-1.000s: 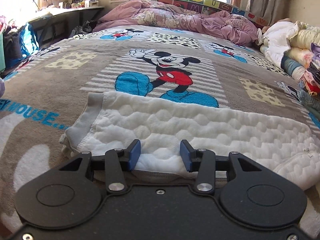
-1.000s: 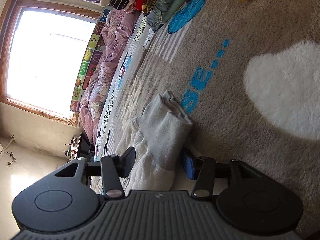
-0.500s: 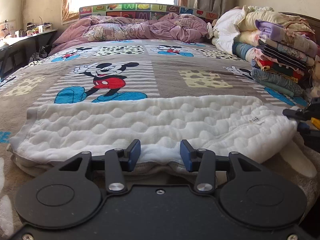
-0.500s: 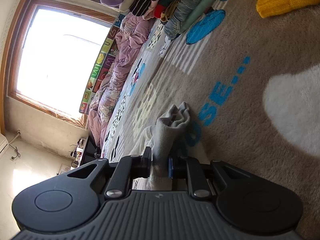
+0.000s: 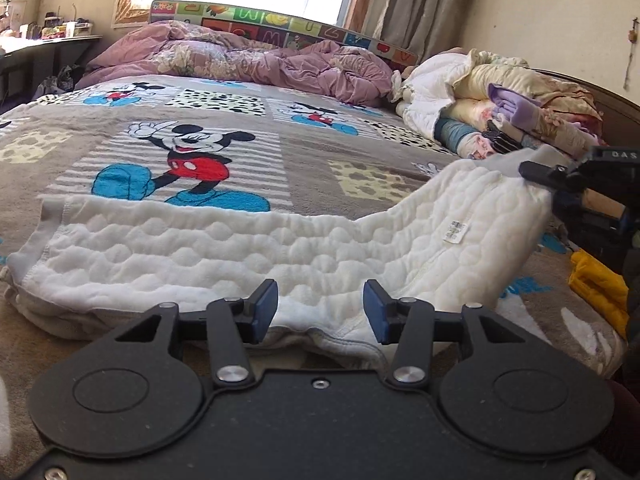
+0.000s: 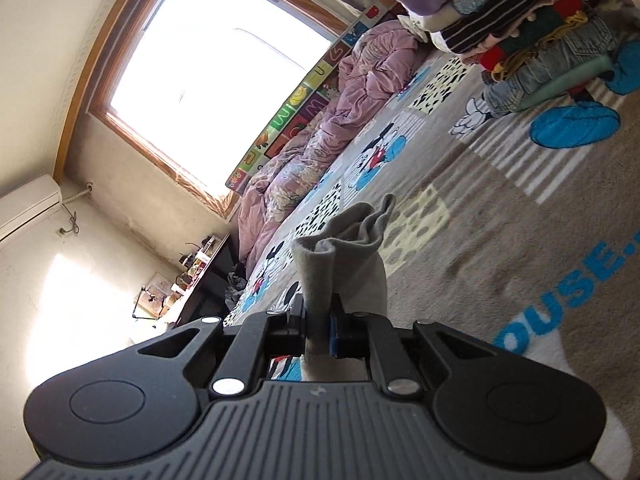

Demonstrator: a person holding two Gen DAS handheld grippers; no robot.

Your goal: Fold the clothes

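A white quilted garment (image 5: 240, 248) with grey trim lies lengthwise across the Mickey Mouse blanket (image 5: 320, 152). My left gripper (image 5: 320, 308) sits at its near edge, jaws opening, with the rumpled hem between the blue pads (image 5: 266, 308) and not pinched. In the left wrist view the garment's right end is raised off the bed, held by my right gripper (image 5: 536, 172). In the right wrist view, rolled onto its side, the right gripper (image 6: 318, 320) is shut on the bunched grey hem (image 6: 344, 248), which sticks up past the jaws.
A tall stack of folded clothes (image 5: 500, 120) lines the bed's right side, also the folded stack (image 6: 540, 32). A yellow garment (image 5: 596, 284) lies at the near right. A crumpled purple duvet (image 5: 240, 56) fills the head of the bed. A desk (image 5: 48, 40) stands at the left.
The right gripper closed on the grey hem and rose, lifting the garment's right end off the blanket. The left gripper's jaws spread slightly wider and its view swung to the right.
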